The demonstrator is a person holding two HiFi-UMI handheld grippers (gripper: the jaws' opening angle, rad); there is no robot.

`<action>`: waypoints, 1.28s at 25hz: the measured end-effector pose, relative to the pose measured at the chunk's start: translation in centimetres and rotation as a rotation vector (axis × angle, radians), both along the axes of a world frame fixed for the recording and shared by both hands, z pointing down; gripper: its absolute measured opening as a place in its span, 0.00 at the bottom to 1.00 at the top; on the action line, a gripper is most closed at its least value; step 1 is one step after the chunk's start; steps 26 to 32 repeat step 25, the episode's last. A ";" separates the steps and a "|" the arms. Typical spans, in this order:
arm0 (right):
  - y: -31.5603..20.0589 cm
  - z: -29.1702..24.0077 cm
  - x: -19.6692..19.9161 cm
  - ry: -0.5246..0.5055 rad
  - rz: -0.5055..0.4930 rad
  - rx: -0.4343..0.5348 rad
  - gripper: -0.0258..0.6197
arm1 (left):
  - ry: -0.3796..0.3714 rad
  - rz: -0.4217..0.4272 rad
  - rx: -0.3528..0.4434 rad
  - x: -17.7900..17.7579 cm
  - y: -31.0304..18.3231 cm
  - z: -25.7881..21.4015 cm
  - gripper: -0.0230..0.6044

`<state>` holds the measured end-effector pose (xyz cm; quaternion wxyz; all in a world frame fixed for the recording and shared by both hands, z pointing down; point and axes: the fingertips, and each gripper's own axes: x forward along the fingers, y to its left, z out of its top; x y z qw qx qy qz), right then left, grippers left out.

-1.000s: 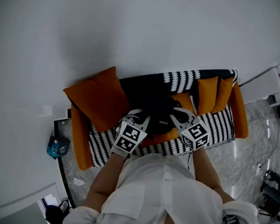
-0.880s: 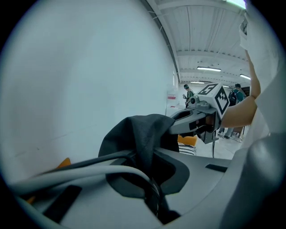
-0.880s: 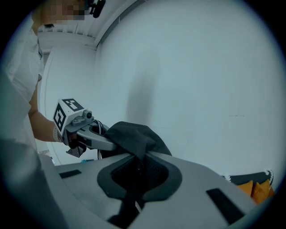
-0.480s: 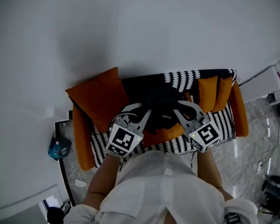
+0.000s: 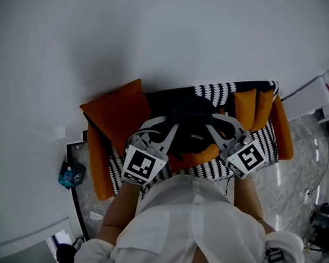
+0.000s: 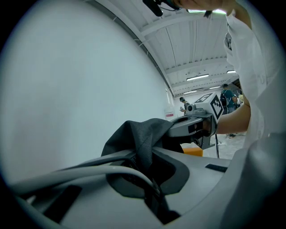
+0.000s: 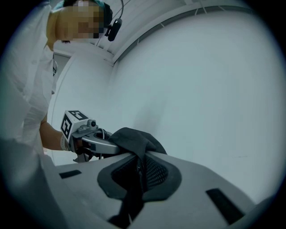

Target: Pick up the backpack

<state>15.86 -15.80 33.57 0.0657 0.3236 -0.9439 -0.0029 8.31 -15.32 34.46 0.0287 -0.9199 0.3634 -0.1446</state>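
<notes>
Backpack [image 5: 189, 124] is sitting at the centre of the head view, its black fabric bunching up between both tools, over the orange seat cushion [image 5: 198, 155] of the sofa [image 5: 263, 145] with the black-and-white striped cover. We're gripping it from both sides. Left gripper [image 5: 169, 128] is pointing in from lower left, jaws fully closed and pinching a fold of the dark fabric, which is peaking above the jaws in the left gripper view. Right gripper [image 5: 216, 124] is pointing in from lower right, jaws likewise clamping tight on a fold of the same fabric. Each gripper view is showing the other tool just across the bunched fabric, both roughly level. We can't tell whether the bag's bottom is touching the seat. Big orange pillow [image 5: 114, 115] is lying at the sofa's left end, and two smaller orange pillows [image 5: 251, 110] are leaning at the right end. White wall [image 5: 157, 41] is filling the top of the frame. Marbled floor [image 5: 301, 160] is showing at right, and a teal object [image 5: 69, 173] is sitting at lower left.
</notes>
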 end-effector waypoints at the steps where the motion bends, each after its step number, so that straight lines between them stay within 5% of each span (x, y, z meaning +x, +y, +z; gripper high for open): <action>1: 0.1 -0.1 -0.1 -0.001 -0.002 0.004 0.09 | 0.003 0.000 0.002 -0.1 0.0 -0.1 0.09; 32: 0.2 0.0 -0.4 0.005 -0.014 0.011 0.08 | 0.043 -0.004 -0.005 -0.3 0.3 -0.1 0.09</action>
